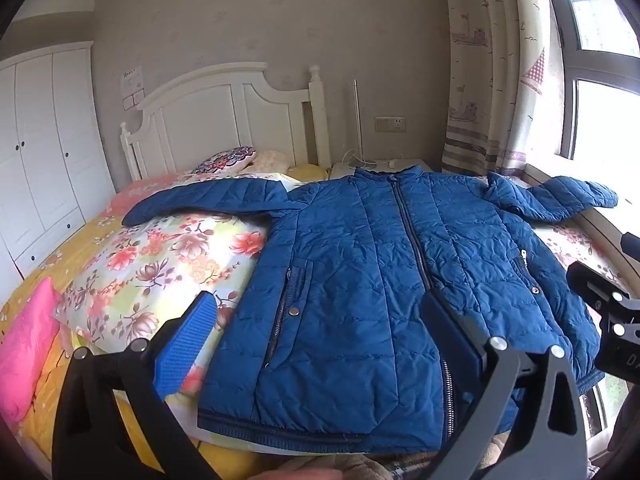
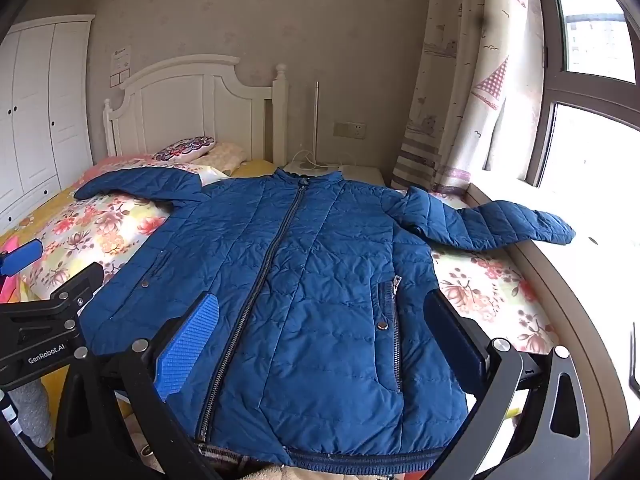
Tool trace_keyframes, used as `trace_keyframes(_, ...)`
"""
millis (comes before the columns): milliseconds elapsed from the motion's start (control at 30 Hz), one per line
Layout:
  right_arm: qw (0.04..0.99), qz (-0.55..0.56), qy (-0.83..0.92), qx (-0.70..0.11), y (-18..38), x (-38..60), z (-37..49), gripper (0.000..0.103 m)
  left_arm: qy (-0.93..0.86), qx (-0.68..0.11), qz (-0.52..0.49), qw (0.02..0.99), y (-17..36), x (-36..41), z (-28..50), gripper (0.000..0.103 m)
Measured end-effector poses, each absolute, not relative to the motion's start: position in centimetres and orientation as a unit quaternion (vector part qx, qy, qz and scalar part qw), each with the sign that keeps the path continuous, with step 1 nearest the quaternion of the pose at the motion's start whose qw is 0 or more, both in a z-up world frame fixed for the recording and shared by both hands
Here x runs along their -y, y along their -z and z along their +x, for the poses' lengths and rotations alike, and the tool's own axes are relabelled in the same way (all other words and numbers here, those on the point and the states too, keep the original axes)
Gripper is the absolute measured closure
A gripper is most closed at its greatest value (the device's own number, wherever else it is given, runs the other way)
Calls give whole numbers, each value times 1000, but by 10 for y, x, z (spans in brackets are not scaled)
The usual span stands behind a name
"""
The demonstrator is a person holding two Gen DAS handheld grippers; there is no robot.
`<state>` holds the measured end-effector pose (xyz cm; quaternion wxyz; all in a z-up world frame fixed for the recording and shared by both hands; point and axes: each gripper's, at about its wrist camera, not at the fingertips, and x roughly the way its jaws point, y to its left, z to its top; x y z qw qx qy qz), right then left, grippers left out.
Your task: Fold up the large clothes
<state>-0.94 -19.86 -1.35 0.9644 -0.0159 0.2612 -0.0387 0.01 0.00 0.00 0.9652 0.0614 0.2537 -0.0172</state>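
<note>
A large blue quilted jacket (image 1: 360, 264) (image 2: 304, 280) lies zipped and face up on the bed, hem toward me and collar toward the headboard. One sleeve stretches left over a floral pillow, the other right onto the window sill. My left gripper (image 1: 320, 312) hovers open above the jacket's lower left part, nothing between its fingers. My right gripper (image 2: 320, 312) is open above the lower right part, also holding nothing. The right gripper's body (image 1: 604, 312) shows at the right edge of the left wrist view; the left gripper's body (image 2: 48, 312) shows at the left of the right wrist view.
A floral pillow (image 1: 160, 272) and a pink cushion (image 1: 24, 340) lie left of the jacket on the yellow bed sheet (image 1: 44, 272). A white headboard (image 1: 224, 120) stands behind, a white wardrobe (image 1: 44, 152) at the left. Curtain (image 2: 460, 80) and window sill (image 2: 592, 264) border the right.
</note>
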Motion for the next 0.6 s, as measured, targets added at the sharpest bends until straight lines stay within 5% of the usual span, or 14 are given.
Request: trace_keyframes(600,964,-15,38,-262,17,197,-9,5,20,-256,62,965,2,2,0,2)
